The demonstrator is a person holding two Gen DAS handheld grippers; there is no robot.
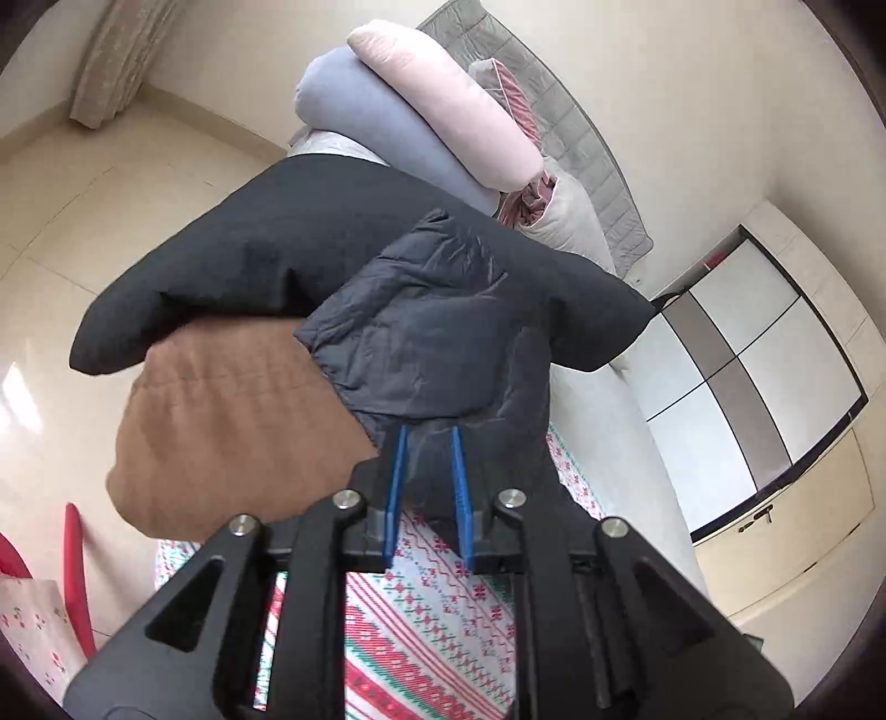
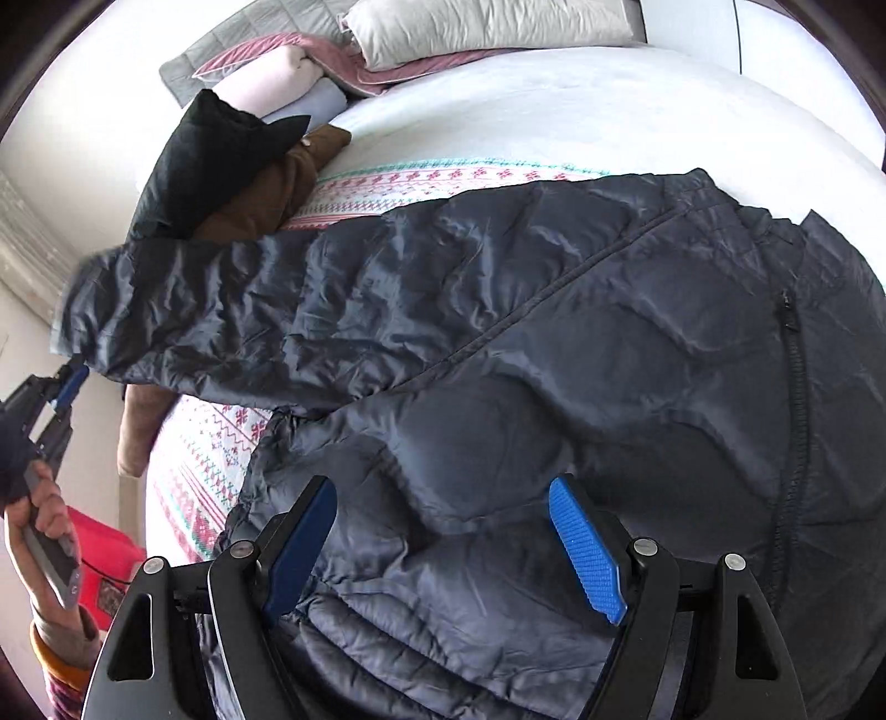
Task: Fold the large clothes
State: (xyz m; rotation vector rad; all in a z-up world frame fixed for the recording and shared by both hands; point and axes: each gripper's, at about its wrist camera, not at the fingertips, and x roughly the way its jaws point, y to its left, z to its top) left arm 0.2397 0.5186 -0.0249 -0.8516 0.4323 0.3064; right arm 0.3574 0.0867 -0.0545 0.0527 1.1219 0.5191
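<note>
The dark quilted jacket (image 2: 554,360) is lying spread on the bed, zip side up, filling the right wrist view from centre to 3 o'clock. One sleeve (image 2: 249,310) is stretching out toward 9 o'clock, past the mattress edge.

The left gripper (image 1: 429,437) is meeting that sleeve's cuff. Its fingers are standing only narrowly apart with dark fabric at their tips, and I cannot tell whether they are pinching it. The right gripper (image 2: 443,493) is hovering released, fingers wide, over the jacket's body at 6 o'clock, with nothing caught between them.

The step appears to be laying the sleeve in across the body. To do it well, the left should be gripping the cuff's full thickness, since the slick shell will likely be slipping. The sleeve should be travelling low toward 3 o'clock, while the right is pinning the body so it is not sliding.

Under the jacket a red-and-green patterned blanket (image 2: 210,443) is covering a white sheet (image 2: 554,99). A black garment (image 2: 210,155) and a brown one (image 2: 266,194) are piling at 10 o'clock. Pillows (image 2: 487,22) are resting at 12. In the left wrist view a wardrobe (image 1: 747,360) is standing at 3 o'clock, and pale floor (image 1: 55,221) is showing at 9.
</note>
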